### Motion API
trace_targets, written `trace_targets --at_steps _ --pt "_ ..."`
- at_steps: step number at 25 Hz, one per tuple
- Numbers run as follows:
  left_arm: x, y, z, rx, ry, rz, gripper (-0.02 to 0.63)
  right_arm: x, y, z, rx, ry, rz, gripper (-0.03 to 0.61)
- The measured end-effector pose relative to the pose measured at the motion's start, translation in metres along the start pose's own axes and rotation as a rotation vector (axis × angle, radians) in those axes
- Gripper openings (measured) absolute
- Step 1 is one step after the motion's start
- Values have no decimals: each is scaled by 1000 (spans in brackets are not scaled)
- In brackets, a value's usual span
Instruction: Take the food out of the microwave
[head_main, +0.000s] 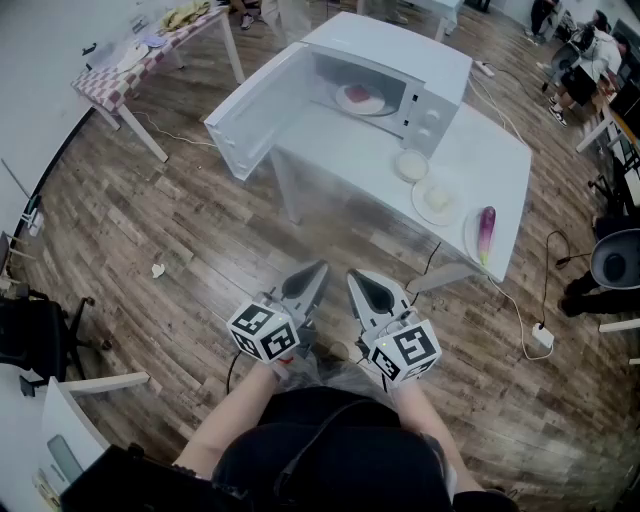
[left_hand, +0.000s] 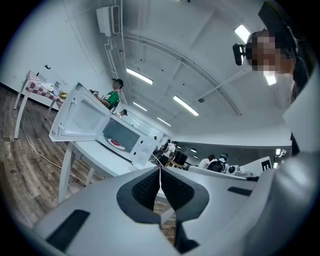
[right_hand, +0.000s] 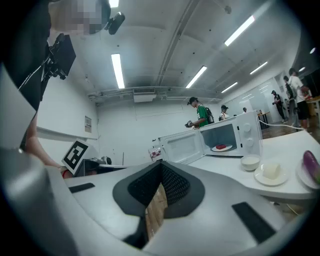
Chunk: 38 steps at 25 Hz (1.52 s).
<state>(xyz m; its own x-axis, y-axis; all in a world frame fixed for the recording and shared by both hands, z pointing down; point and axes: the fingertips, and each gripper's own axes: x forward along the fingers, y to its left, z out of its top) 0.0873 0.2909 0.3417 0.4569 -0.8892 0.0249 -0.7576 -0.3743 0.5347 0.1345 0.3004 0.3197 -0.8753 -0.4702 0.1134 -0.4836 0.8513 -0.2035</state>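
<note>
Red and small, the food (head_main: 362, 95) lies on a pale plate (head_main: 343, 101) inside the microwave (head_main: 400, 55), and what kind of food it is cannot be made out in any view. The microwave door (head_main: 250, 120) stands swung wide open, and the oven sits at the far end of a white surface (head_main: 500, 150). The person's hands are mostly hidden behind the marker cubes. In the right gripper view the purple eggplant (right_hand: 311, 167) is cut off by the round edge of the picture. The left claw (head_main: 322, 266) is clenched, its pads meeting with nothing between them. The right claw (head_main: 352, 275) is clenched too (only a thin slit lower down shows the wooden floor (head_main: 150, 200)), and it holds nothing. Both claws hang over that floor, side by side, pointing toward the surface. The food is well apart from them, beyond the near edge of the surface and deep in the open oven.
</note>
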Motion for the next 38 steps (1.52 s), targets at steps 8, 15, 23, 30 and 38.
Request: trace_targets --at_steps 8,15,23,30,38 --pt "3 -1 -11 -15 15 23 15 -4 -8 -2 7 1 6 18" --pt "1 1 -15 -7 17 45 15 -3 -12 -7 21 7 6 18" --pt "22 20 -9 -7 13 40 15 18 -32 -5 28 5 -22 18" --pt "58 45 13 -7 24 -13 15 51 -51 9 -4 -11 -41 19" --pt "101 90 38 -23 61 -57 15 105 -80 12 25 17 -62 19"
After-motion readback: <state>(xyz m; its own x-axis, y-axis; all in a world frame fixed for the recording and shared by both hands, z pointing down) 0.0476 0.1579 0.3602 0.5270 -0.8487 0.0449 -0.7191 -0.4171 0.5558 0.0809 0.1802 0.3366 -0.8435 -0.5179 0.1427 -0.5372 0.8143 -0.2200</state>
